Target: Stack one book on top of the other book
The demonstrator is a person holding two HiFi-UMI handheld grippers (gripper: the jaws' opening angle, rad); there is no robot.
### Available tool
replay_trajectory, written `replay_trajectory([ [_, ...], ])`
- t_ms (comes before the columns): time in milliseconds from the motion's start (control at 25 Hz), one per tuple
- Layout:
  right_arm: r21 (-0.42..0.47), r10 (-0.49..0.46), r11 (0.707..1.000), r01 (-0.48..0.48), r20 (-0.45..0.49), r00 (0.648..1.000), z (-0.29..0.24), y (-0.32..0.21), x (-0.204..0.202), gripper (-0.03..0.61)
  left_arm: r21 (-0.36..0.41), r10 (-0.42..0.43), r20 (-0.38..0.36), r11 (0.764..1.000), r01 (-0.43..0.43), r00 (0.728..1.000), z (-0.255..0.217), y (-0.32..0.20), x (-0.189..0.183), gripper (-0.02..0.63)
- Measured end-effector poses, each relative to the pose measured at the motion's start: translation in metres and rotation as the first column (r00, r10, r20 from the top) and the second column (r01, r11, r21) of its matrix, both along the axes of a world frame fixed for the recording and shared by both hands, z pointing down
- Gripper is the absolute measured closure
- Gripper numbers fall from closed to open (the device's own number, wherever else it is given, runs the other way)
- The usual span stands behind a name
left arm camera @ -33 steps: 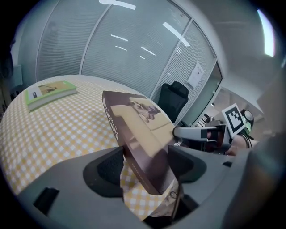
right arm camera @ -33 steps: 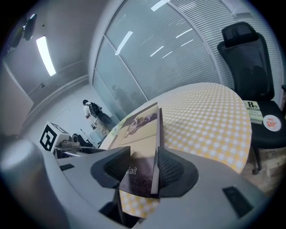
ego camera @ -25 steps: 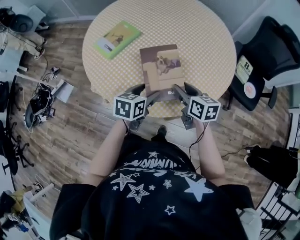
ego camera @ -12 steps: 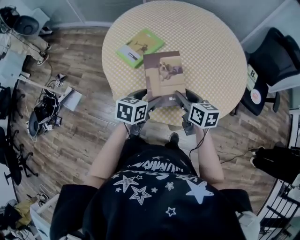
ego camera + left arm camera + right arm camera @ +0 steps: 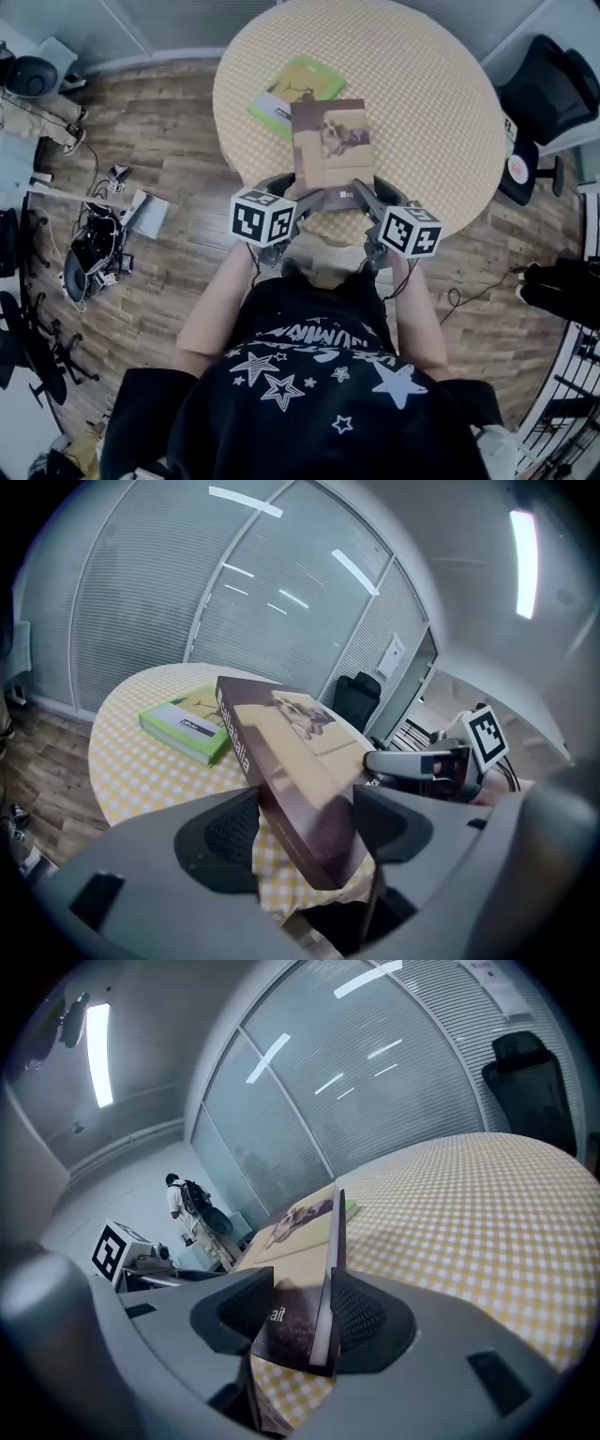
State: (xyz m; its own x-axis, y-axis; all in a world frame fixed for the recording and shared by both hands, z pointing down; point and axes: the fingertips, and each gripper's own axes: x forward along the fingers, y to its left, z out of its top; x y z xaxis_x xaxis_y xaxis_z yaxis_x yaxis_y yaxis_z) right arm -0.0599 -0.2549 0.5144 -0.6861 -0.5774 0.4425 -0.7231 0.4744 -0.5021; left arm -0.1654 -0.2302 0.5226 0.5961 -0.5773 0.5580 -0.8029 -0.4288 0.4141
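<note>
A brown book (image 5: pixel 330 150) with a dog on its cover is held off the round yellow-checked table (image 5: pixel 412 84). My left gripper (image 5: pixel 295 196) is shut on its near left corner, my right gripper (image 5: pixel 359 195) on its near right corner. In the left gripper view the brown book (image 5: pixel 281 766) runs between the jaws, spine toward me. The right gripper view shows the brown book (image 5: pixel 305 1274) edge-on between the jaws. A green book (image 5: pixel 291 86) lies flat on the table just beyond and left, its near corner under the brown book; the green book (image 5: pixel 183 724) also shows in the left gripper view.
A black office chair (image 5: pixel 548 94) stands right of the table. Cables and gear (image 5: pixel 94 253) lie on the wooden floor at the left. Window blinds (image 5: pixel 234 611) run behind the table. A person with a backpack (image 5: pixel 187 1206) stands far off in the right gripper view.
Both grippers have carried the brown book left toward the green book, so the gap between the two books has closed and the brown book now overlaps the green one's corner.
</note>
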Motion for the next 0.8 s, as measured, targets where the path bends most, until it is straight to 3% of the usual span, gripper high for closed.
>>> replay_trajectory([
  [200, -0.010, 0.022, 1.000, -0.023, -0.014, 1.000, 0.000, 0.004, -0.010, 0.380, -0.011, 0.039, -0.010, 0.999, -0.039, 0.999, 0.002, 0.000, -0.010, 0.296],
  [440, -0.027, 0.049, 0.998, -0.049, -0.012, 0.999, 0.004, -0.009, 0.006, 0.380, -0.023, 0.051, 0.000, 0.998, -0.051, 0.999, 0.003, -0.014, 0.006, 0.296],
  [800, -0.019, -0.024, 1.000, 0.025, 0.041, 0.999, 0.003, -0.048, 0.013, 0.380, -0.029, -0.017, 0.059, 0.999, 0.018, 0.998, -0.004, -0.046, 0.014, 0.296],
])
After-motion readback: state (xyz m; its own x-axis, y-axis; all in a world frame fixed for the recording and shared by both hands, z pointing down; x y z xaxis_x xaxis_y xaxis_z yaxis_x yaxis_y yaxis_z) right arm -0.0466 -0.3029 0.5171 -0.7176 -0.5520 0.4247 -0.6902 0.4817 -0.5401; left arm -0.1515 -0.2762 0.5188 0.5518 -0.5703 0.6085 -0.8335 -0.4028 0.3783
